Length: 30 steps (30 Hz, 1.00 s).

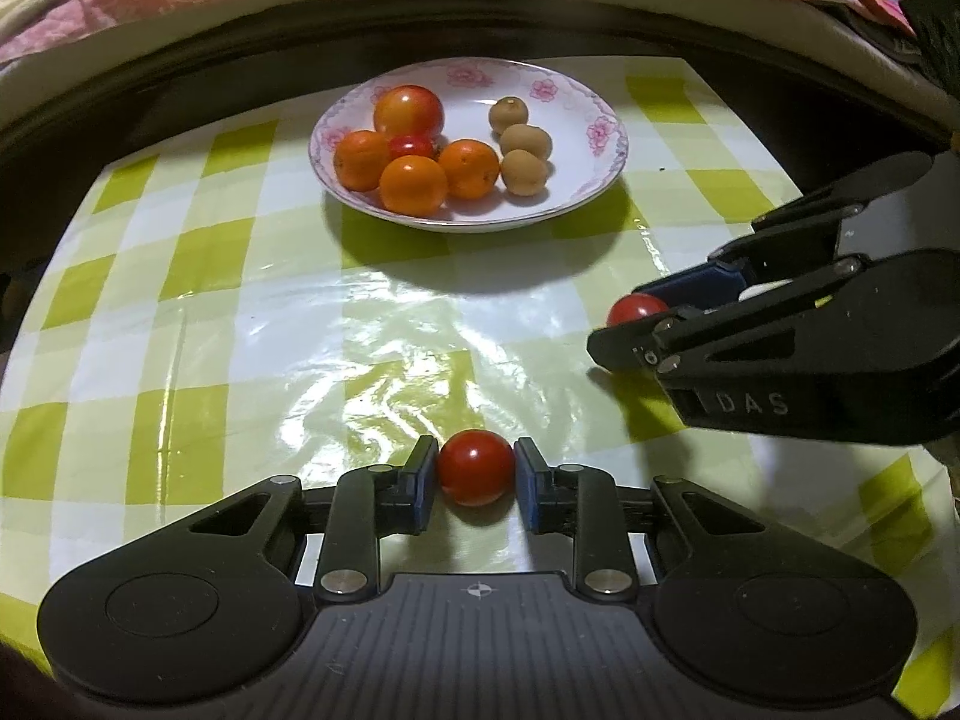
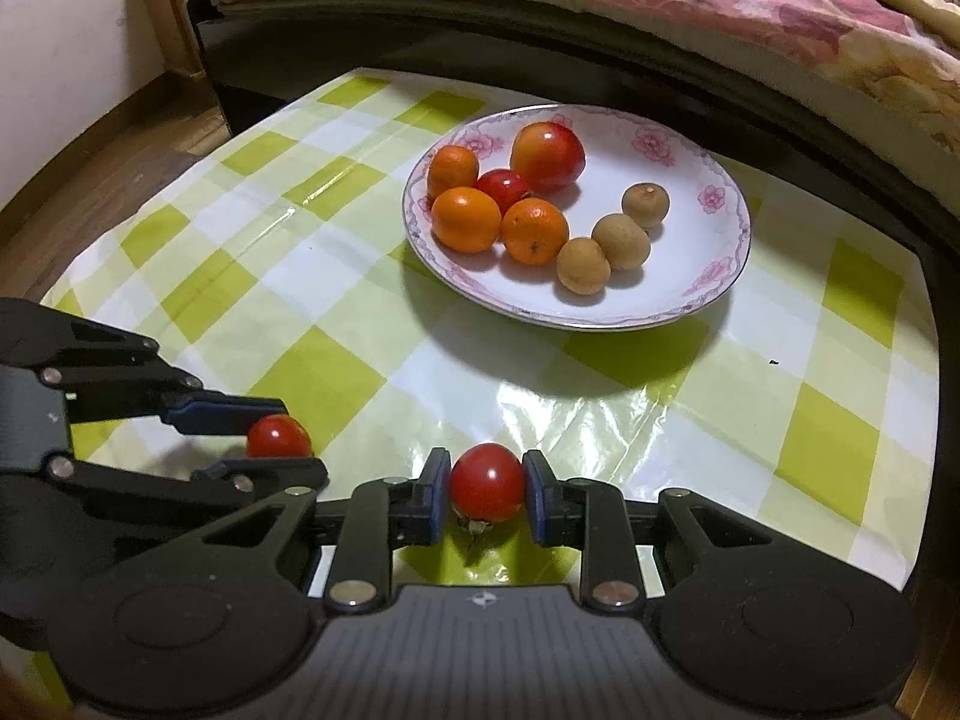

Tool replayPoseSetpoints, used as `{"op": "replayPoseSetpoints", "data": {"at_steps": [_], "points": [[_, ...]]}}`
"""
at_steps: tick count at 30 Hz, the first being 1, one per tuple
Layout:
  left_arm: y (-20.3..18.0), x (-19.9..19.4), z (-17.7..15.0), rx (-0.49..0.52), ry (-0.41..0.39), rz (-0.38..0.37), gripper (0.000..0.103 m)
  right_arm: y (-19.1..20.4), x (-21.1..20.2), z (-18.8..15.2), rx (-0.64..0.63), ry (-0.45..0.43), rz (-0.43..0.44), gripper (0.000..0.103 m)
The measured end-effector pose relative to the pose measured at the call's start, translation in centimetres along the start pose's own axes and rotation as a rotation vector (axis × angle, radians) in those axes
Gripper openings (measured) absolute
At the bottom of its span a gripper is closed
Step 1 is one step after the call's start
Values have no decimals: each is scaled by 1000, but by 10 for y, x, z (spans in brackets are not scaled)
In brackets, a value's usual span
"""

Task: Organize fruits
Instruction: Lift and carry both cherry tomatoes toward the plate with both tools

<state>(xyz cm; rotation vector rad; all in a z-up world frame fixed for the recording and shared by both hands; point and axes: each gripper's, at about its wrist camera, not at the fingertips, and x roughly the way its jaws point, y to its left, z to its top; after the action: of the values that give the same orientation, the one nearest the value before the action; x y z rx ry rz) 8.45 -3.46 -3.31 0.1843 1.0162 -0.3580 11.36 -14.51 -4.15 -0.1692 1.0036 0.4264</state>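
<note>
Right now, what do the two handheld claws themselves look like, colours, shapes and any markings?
Both look alike. The left claw has a matte black plastic body, ribbed in the middle, with two round raised discs, black linkage arms on silver pivot screws, and blue pads on its fingers. A small white crosshair mark sits on its front edge. The right claw matches; its side carries raised "DAS" lettering. No cables or sleeves show.

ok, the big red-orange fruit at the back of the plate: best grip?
Take the big fruit across its widest middle, coming down from above. Its top and right side are free; the small tomato and oranges crowd its left and front.
</note>
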Motion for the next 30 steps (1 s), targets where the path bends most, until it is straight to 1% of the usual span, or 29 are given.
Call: {"op": "replayPoseSetpoints", "data": {"at_steps": [12, 30], "points": [[-3, -1, 9, 7, -22, -10, 34, -5, -5, 4, 25, -25, -2, 28], [0, -4, 41, -13, -85, 7, 34, -17, -13, 14, 62, -67, -14, 29]]}}
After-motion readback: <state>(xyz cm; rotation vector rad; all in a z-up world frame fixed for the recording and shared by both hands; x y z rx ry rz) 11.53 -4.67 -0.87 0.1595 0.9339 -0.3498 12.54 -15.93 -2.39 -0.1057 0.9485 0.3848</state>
